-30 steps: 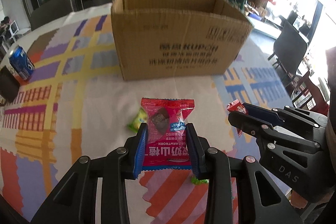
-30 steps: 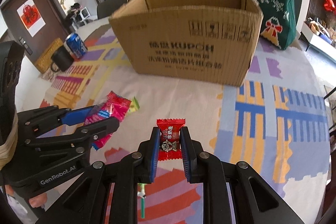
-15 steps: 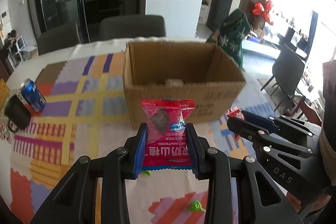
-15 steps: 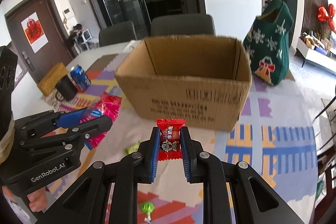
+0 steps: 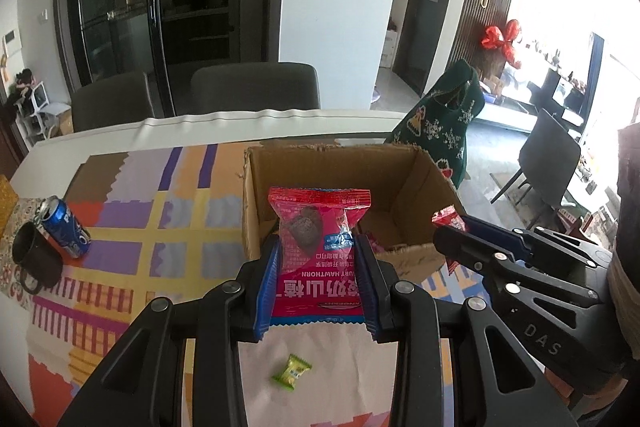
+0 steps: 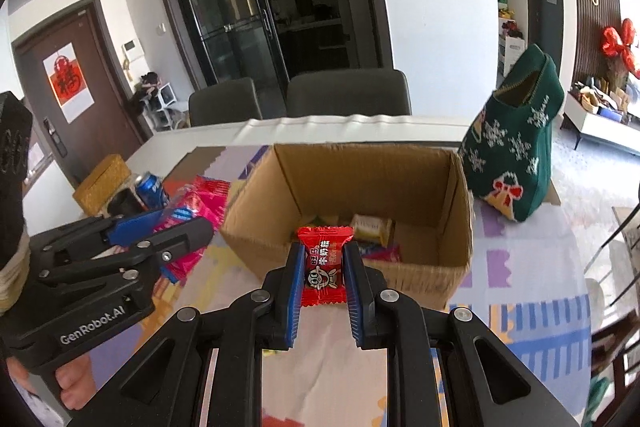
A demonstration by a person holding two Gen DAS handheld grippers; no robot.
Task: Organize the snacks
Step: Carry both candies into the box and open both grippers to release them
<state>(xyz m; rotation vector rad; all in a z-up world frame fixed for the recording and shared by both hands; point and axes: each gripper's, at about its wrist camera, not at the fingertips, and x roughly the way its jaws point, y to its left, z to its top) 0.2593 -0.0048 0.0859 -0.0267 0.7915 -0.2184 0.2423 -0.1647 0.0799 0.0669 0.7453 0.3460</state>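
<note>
1. The left gripper (image 5: 318,275) clamps a pink hawthorn packet (image 5: 318,247) just before the cardboard box (image 5: 416,171).
2. The right gripper (image 6: 320,273) pinches a red candy (image 6: 323,263) there too.
3. Released short of the box, either would probably land outside.

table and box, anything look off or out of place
One stray: a green wrapped candy lies loose on the tablecloth, outside the cardboard box that already holds snacks. The box's back rim looks a bit ragged. Nothing spilled.
</note>
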